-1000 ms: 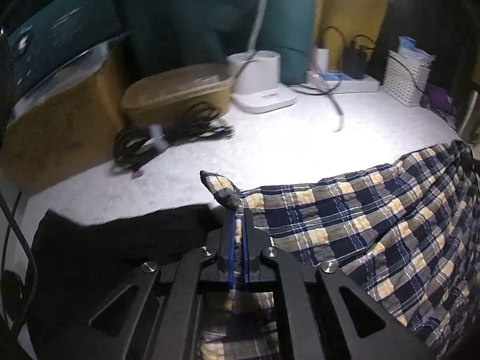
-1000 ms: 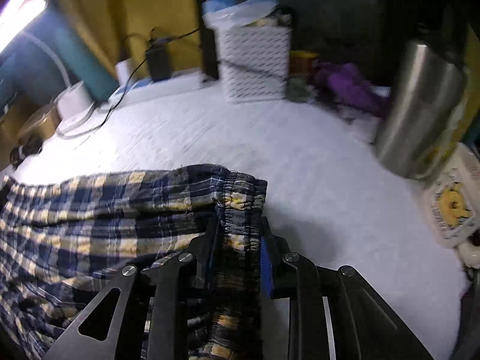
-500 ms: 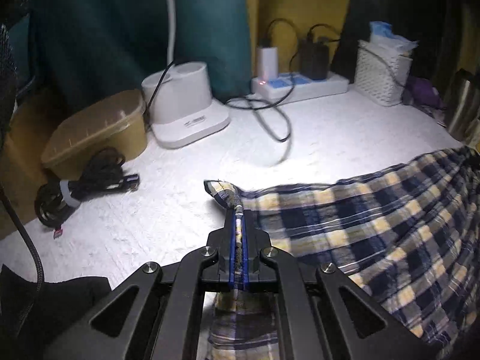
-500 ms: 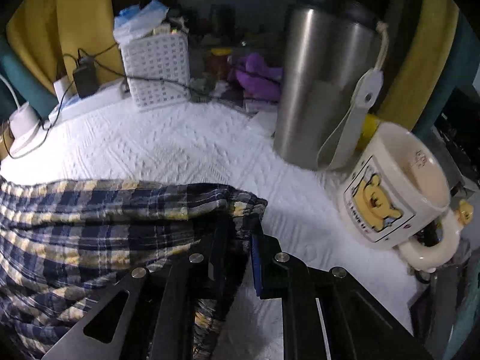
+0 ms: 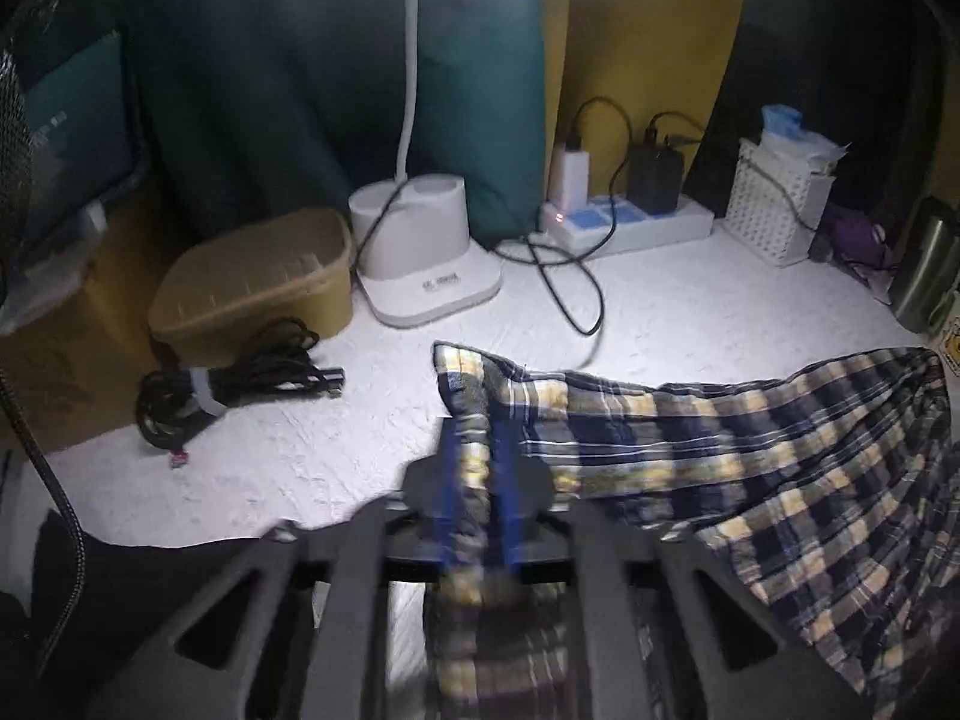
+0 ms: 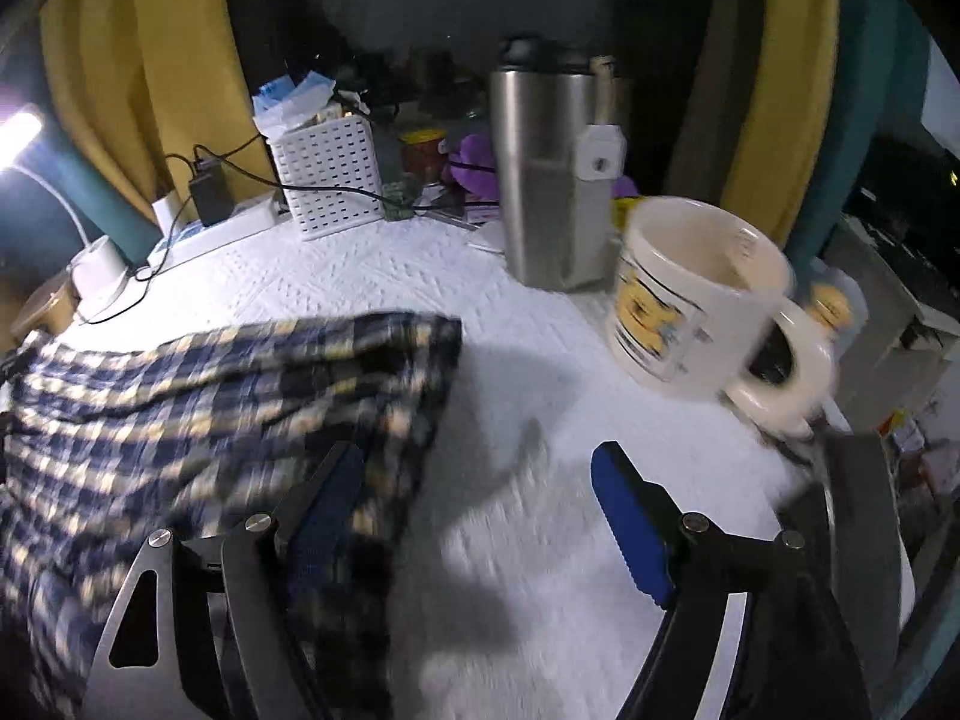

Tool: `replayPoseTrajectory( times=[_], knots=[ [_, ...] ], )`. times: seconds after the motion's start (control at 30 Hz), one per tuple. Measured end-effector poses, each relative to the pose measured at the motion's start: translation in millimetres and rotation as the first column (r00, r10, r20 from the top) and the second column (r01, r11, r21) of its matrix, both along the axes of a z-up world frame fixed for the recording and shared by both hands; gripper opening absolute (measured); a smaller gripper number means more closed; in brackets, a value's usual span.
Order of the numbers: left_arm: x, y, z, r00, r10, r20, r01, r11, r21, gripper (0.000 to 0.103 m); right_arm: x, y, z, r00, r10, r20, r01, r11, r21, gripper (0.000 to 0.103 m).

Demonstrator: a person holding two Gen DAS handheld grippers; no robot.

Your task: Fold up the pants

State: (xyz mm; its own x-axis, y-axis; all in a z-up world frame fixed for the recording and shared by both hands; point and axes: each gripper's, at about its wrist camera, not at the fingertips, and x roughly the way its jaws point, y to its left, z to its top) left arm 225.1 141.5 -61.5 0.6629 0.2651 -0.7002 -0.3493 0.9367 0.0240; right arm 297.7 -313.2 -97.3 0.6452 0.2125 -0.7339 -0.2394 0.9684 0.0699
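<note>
On the white table [image 5: 690, 312], both grippers' fingers are opening, plaid pants [image 5: 750, 438] between the left's.

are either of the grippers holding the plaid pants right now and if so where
Neither firmly. Both jaws are opening: the left gripper straddles the plaid pants corner; the right gripper has released the waistband.

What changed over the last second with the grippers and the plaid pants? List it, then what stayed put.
The right gripper, clamped on the waistband a second ago, has let go: its jaws are opening wide, with the plaid pants now only against its left pad. The left gripper is also opening, the pants corner still between its pads. Both views swung sideways across the table. The steel tumbler, mug and power strip stayed put.
</note>
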Motion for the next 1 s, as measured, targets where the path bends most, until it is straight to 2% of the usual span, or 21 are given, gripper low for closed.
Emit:
replayPoseTrajectory(
  times=[0.03, 0.1, 0.2, 0.4, 0.53, 0.63, 0.67, 0.7, 0.83, 1.0],
  knots=[
    [-5.3, -2.2, 5.3, 1.000, -0.001, 0.017, 0.001, 1.000, 0.002, 0.050, -8.6, -3.6, 0.2, 1.000, 0.001, -0.002, -0.001, 1.000, 0.011, 0.080],
    [-18.9, -6.4, 15.2, 0.998, 0.002, 0.055, -0.002, 1.000, 0.007, 0.058, -28.3, -8.3, -3.5, 1.000, 0.013, -0.009, -0.013, 1.000, 0.024, 0.080],
    [-32.9, -13.1, 21.6, 0.998, -0.003, 0.064, 0.001, 1.000, 0.022, 0.058, -54.2, -9.7, -12.7, 0.999, 0.029, -0.027, -0.028, 0.999, 0.044, 0.079],
    [-64.2, -26.4, 13.4, 0.999, -0.018, 0.050, 0.018, 1.000, 0.002, 0.058, -85.8, 0.1, -32.0, 0.996, 0.072, -0.058, -0.067, 0.994, 0.083, 0.059],
    [-85.2, -33.6, 6.3, 0.999, -0.017, 0.044, 0.018, 1.000, -0.026, 0.058, -100.7, 2.9, -39.5, 0.994, 0.086, -0.070, -0.076, 0.988, 0.133, 0.059],
    [-99.1, -41.8, 3.7, 0.998, -0.030, 0.048, 0.031, 0.999, -0.031, 0.058, -114.8, 10.1, -42.9, 0.995, 0.095, -0.036, -0.091, 0.989, 0.113, 0.058],
    [-103.3, -45.6, 3.2, 0.998, -0.038, 0.051, 0.040, 0.999, -0.032, 0.058, -117.7, 8.2, -43.7, 0.996, 0.086, -0.028, -0.082, 0.990, 0.117, 0.053],
    [-106.0, -48.7, 2.9, 0.998, -0.045, 0.053, 0.047, 0.998, -0.032, 0.058, -118.7, 6.5, -44.0, 0.997, 0.078, -0.024, -0.075, 0.989, 0.126, 0.035],
    [-118.5, -63.4, -1.1, 0.995, -0.082, 0.058, 0.084, 0.996, -0.031, 0.058, -128.7, 3.6, -37.8, 0.998, 0.054, 0.014, -0.055, 0.995, 0.084, 0.015],
    [-126.3, -78.3, -4.4, 0.990, -0.126, 0.060, 0.129, 0.991, -0.039, 0.058, -136.7, -26.9, -27.9, 0.998, -0.047, 0.044, 0.046, 0.999, 0.028, 0.011]
  ],
)
